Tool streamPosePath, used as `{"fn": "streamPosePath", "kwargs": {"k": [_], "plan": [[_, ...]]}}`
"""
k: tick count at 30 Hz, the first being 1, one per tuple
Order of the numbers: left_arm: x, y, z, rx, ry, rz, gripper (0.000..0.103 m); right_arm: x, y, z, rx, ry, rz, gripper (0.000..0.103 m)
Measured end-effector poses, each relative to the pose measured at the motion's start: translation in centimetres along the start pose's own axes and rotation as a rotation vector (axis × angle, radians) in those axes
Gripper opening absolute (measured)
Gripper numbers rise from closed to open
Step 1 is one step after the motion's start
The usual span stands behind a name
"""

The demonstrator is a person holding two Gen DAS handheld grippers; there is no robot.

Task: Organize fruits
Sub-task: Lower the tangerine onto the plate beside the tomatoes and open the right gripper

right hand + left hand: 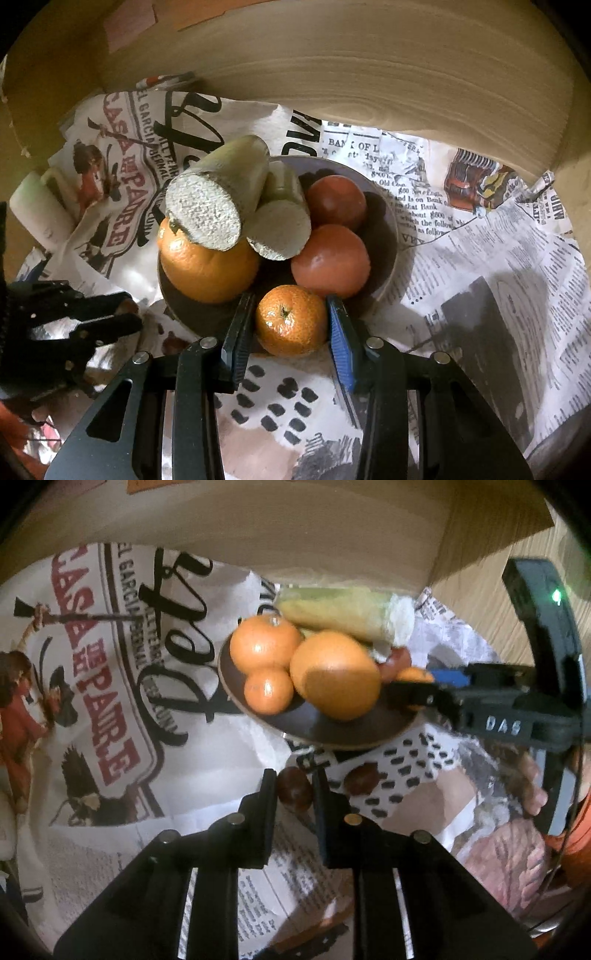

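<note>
Newspaper sheets (480, 258) cover the desk, with a pale wooden wall (369, 66) right behind.

Brown plate (388, 236) sits on the paper, loaded with fruit. In the right wrist view: a big orange (207, 266) at its left, two reddish round fruits (330, 260) at its right, two cut pale-green pieces (218, 192) stacked on top, leaning on the orange.

Small mandarin (290, 319) is at the plate's near edge, pinched between the fingers of the right gripper (291, 325); both pads touch its sides. Can't tell if it's resting on the plate or lifted.

Left gripper (293, 786) is just off the plate's near side, over the paper, fingers closed on a small dark brown fruit (294, 789), chestnut-like. A second one (362, 779) lies on the spotted print just beside it.

The left wrist view shows the same plate from the other side: three oranges (266, 646) in front, the green pieces (343, 613) behind, the right gripper reaching in from the right with a hand (532, 786) on its handle.

A white roll (40, 210) lies at the far left of the paper.
</note>
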State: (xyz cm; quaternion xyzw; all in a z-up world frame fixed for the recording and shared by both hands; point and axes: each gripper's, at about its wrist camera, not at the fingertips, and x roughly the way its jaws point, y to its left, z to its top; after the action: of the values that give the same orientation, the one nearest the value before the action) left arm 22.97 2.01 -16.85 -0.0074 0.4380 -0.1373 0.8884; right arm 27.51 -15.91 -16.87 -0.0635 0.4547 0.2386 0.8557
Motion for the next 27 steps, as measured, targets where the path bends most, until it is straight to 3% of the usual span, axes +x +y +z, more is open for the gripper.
{"fn": "streamPosePath", "kwargs": {"k": [11,22,27], "plan": [[0.8,0.1,3.3,-0.038,-0.021,-0.026,0.019,0.0,-0.1,0.0,-0.002,-0.004,0.019,0.037],[1.9,-0.3,3.7,-0.04,-0.024,-0.016,0.019,-1.3,0.3,-0.2,-0.002,-0.013,0.047,0.038],[2.0,0.2,3.8,-0.053,-0.017,-0.026,0.026,-2.8,1.0,-0.6,-0.021,-0.03,0.055,0.038]]}}
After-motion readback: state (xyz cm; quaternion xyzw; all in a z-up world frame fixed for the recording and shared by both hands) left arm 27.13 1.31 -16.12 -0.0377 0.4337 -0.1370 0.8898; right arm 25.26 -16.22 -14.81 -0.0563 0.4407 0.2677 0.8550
